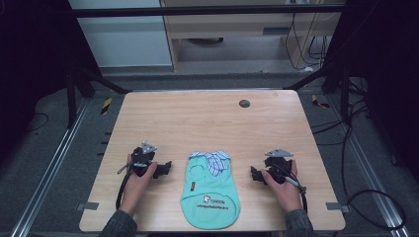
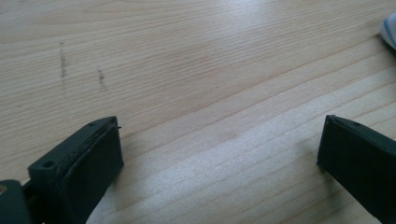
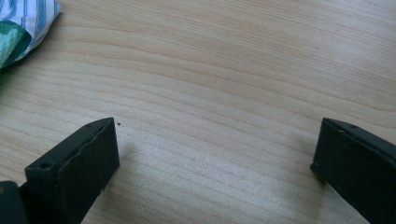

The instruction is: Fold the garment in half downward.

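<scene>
On the near half of the wooden table [image 1: 207,113], a small mint-green garment [image 1: 211,195] with a striped collar lies flat, its long axis running away from the person, collar at the far end. The left gripper [image 1: 166,169] rests just to its left and the right gripper [image 1: 254,175] just to its right, each with jaws spread wide and nothing between them. Both point inward at the collar end; the left seems slightly nearer the cloth, though the high view is too coarse to be sure.
</scene>
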Action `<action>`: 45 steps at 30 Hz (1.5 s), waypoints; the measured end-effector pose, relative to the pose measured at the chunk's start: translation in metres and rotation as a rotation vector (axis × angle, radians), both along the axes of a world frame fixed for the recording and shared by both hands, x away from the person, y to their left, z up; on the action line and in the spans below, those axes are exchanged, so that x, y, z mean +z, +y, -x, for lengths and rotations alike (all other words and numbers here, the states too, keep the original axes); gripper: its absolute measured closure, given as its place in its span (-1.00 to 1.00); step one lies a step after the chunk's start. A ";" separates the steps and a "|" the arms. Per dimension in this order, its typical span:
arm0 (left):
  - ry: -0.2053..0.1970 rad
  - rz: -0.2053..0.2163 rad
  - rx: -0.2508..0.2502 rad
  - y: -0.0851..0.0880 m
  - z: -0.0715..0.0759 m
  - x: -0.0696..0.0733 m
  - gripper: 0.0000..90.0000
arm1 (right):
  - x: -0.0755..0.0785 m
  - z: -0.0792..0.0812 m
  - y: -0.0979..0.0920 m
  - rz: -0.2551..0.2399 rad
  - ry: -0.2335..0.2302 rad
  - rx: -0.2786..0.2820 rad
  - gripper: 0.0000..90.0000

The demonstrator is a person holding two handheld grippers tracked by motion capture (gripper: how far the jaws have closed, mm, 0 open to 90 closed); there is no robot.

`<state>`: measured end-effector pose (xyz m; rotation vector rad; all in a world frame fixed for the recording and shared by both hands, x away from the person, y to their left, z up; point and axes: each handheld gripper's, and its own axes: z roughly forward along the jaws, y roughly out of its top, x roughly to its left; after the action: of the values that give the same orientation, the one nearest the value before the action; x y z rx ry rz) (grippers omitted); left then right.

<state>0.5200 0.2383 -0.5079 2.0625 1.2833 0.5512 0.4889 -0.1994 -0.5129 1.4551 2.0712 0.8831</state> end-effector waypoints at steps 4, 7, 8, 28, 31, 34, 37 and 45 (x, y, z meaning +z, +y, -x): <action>0.009 -0.007 -0.004 0.000 0.000 0.001 -1.00 | 0.000 -0.001 0.000 -0.001 0.002 -0.001 -0.99; 0.013 0.002 -0.007 -0.003 0.003 0.004 -0.92 | 0.000 -0.001 0.000 0.000 0.000 -0.002 -0.99; 0.014 0.012 -0.016 -0.004 0.004 0.005 -0.91 | 0.000 -0.001 0.000 0.001 0.000 -0.002 -0.99; -0.012 0.068 -0.201 -0.047 -0.016 0.047 -0.43 | 0.031 -0.010 0.039 0.053 -0.019 0.178 0.00; 0.009 0.072 -0.233 -0.061 -0.029 0.049 -0.30 | 0.036 -0.019 0.052 0.030 -0.003 0.241 0.21; 0.036 0.049 -0.269 -0.074 -0.037 0.047 -0.22 | 0.039 -0.029 0.066 0.026 0.003 0.306 0.46; 0.031 0.021 -0.292 -0.082 -0.042 0.049 -0.07 | 0.044 -0.042 0.075 0.004 0.019 0.335 0.66; 0.090 0.029 -0.315 -0.094 -0.050 0.040 0.06 | 0.041 -0.061 0.093 -0.005 0.064 0.353 0.67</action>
<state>0.5698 0.1443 -0.4677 2.2288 0.9792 0.2988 0.5500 -0.1063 -0.4722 1.1498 2.4201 0.9823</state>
